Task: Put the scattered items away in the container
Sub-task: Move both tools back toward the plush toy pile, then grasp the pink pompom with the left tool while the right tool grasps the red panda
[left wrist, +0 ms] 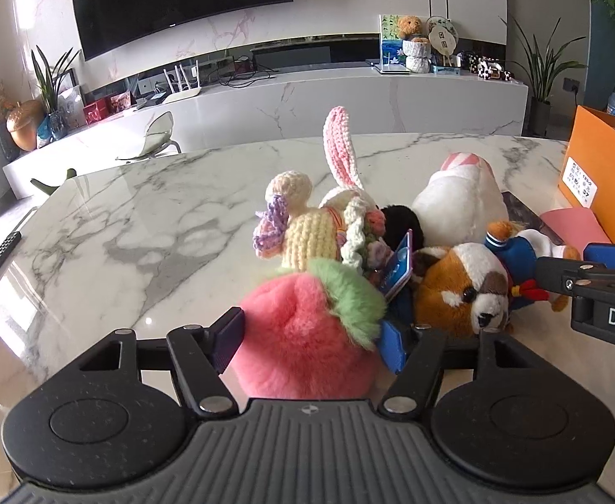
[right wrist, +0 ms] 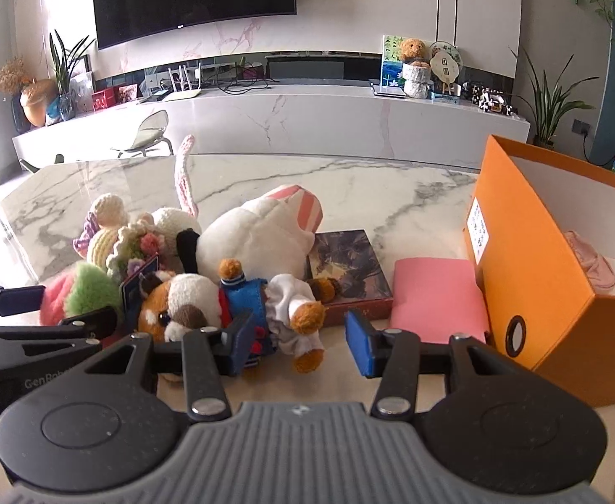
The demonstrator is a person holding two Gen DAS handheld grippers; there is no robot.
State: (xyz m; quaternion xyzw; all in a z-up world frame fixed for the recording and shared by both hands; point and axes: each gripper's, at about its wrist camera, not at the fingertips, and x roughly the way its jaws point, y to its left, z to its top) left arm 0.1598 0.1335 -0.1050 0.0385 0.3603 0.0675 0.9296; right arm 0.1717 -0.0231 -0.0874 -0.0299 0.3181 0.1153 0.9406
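A heap of soft toys lies on the marble table (left wrist: 139,227). My left gripper (left wrist: 311,340) is open, its jaws spread wide around a fluffy pink plush fruit with a green top (left wrist: 307,336) that rests on the table. Behind it lie a crocheted doll (left wrist: 303,231) and a crocheted rabbit (left wrist: 341,155). My right gripper (right wrist: 301,342) is open too, with the legs of a brown-and-white dog plush in a blue outfit (right wrist: 194,298) between its fingers. A white plush with pink stripes (right wrist: 257,239) lies behind the dog. The orange box (right wrist: 559,294) stands at the right, top open.
A dark book (right wrist: 349,269) and a pink pad (right wrist: 437,298) lie between the toys and the box. A pink cloth item (right wrist: 593,260) sits inside the box. Beyond the table are a chair (right wrist: 148,134) and a long white TV bench (right wrist: 307,117).
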